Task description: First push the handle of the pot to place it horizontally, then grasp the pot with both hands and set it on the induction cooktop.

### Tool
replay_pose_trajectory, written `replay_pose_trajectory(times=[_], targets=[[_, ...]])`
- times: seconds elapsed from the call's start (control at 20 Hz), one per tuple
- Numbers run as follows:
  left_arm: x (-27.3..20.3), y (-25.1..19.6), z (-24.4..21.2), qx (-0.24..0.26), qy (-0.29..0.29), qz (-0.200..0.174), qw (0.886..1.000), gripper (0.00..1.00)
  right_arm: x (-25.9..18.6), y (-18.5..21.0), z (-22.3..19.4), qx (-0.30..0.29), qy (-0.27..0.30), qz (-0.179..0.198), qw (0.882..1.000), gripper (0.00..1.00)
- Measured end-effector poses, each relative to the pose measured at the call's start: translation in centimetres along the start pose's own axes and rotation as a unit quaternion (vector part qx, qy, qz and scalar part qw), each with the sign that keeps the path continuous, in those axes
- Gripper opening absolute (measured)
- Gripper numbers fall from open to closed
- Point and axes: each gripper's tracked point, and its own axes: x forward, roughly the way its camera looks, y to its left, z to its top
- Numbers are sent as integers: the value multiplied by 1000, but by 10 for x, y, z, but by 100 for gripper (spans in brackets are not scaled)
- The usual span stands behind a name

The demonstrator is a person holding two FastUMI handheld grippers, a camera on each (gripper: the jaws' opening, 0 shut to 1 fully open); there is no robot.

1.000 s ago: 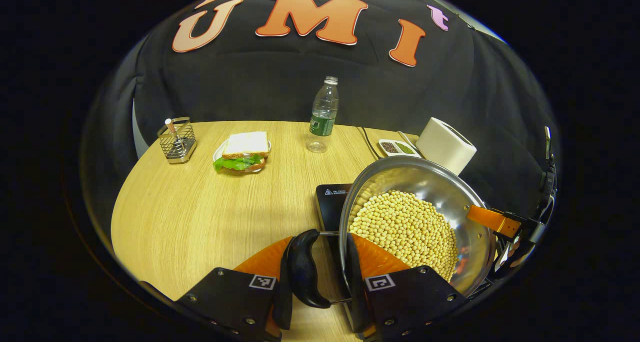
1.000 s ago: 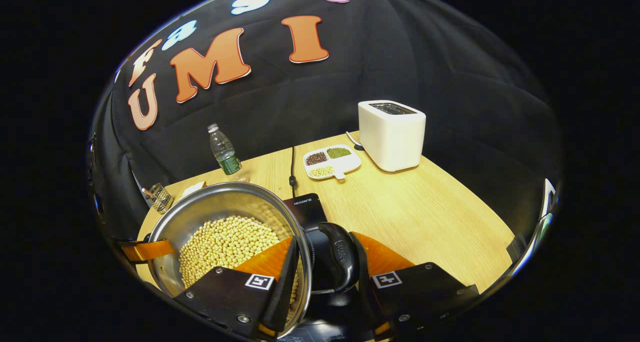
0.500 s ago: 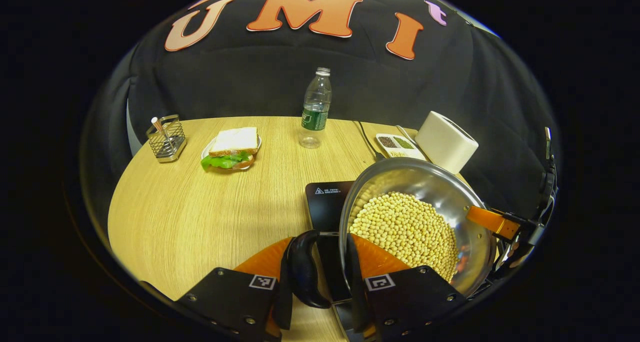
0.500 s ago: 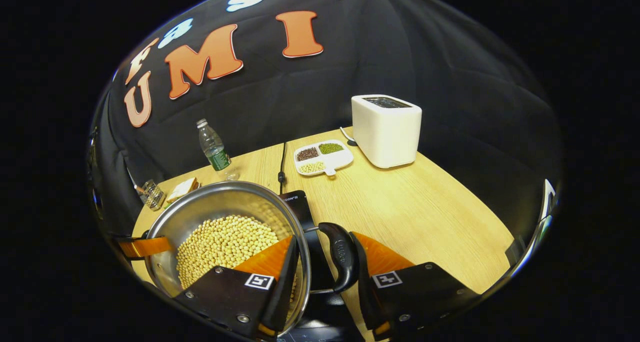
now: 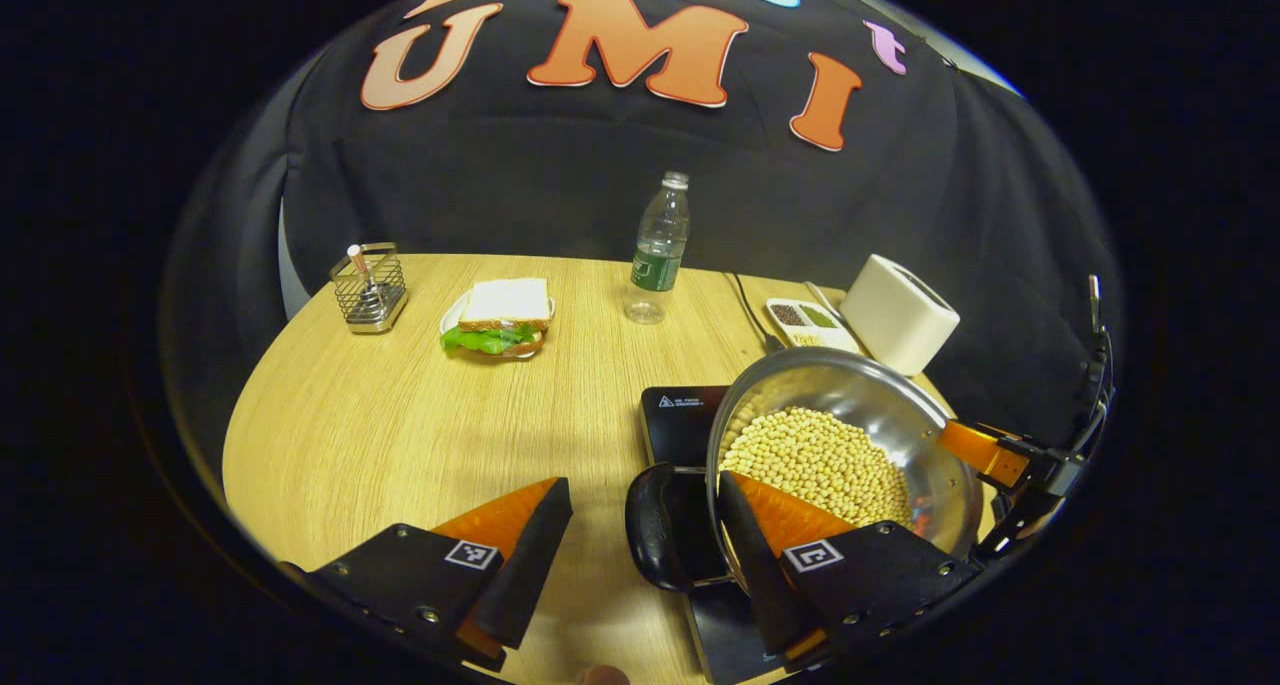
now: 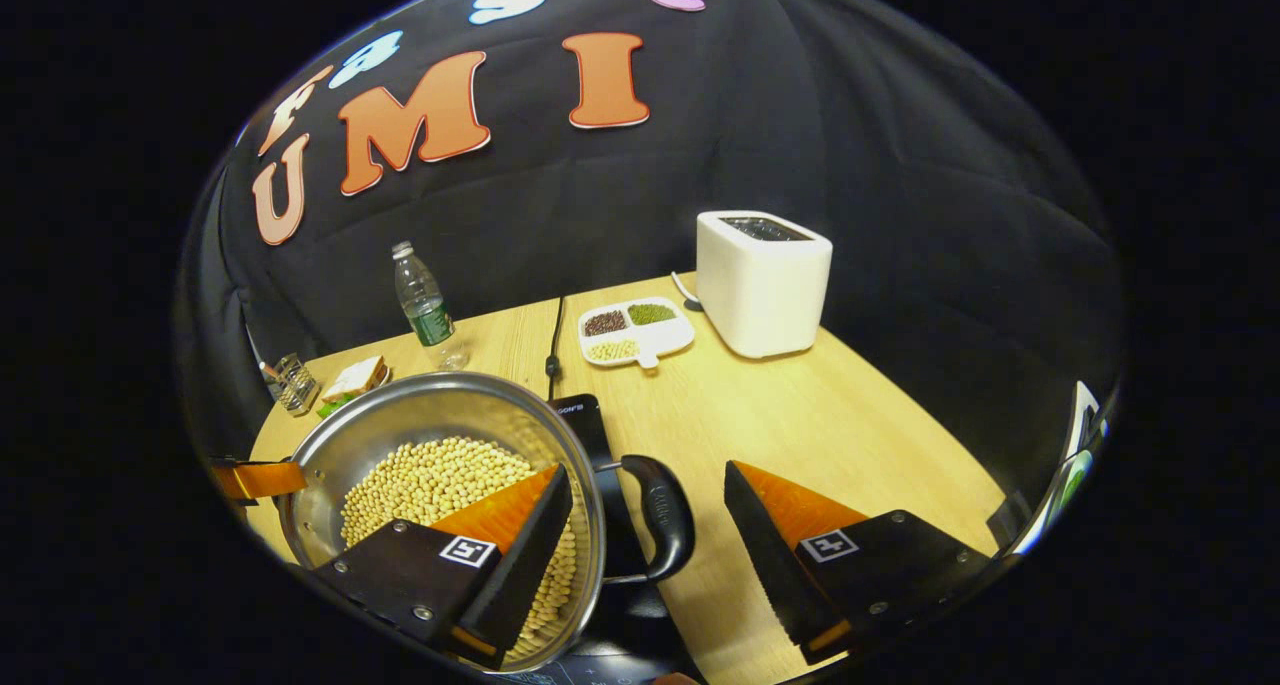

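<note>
The steel pot point(image 5: 900, 405) full of yellow beans point(image 5: 810, 455) sits on the black induction cooktop point(image 5: 680, 415). My left gripper point(image 5: 642, 485) is open. The pot's black left handle point(image 5: 655, 540) lies level between its fingers, and the right finger point(image 5: 770, 525) reaches over the rim. In the right gripper view the pot point(image 6: 400, 425) sits at lower left on the cooktop point(image 6: 585, 415). My right gripper point(image 6: 645, 470) is open around the other black handle point(image 6: 668, 525), with its left finger point(image 6: 510, 525) over the beans. Each view shows the other gripper's orange finger across the pot.
On the wooden table point(image 5: 400, 435) stand a water bottle point(image 5: 657, 250), a sandwich on a plate point(image 5: 497, 320) and a wire holder point(image 5: 370, 290). A white toaster point(image 6: 762, 280), a divided dish of grains point(image 6: 635, 330) and the cooktop's cable point(image 6: 552, 350) lie behind the pot.
Both grippers were shut on the pot's handles and have now opened and let go. The pot has come down onto the cooktop.
</note>
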Motion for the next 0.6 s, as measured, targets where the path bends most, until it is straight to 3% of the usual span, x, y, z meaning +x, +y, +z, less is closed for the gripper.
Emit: replay_pose_trajectory(times=[0.15, 0.35, 0.6], targets=[[-34, 23, 34, 29, -62, 43, 997, 84, -29, 2, 31, 2, -41, 11, 999, 95], [-90, 22, 74, 45, -129, 50, 989, 84, -70, 10, 70, -4, -97, 25, 995, 95], [-171, 30, 125, 62, -217, 74, 971, 84, -132, 21, 117, -16, -168, 50, 984, 95]])
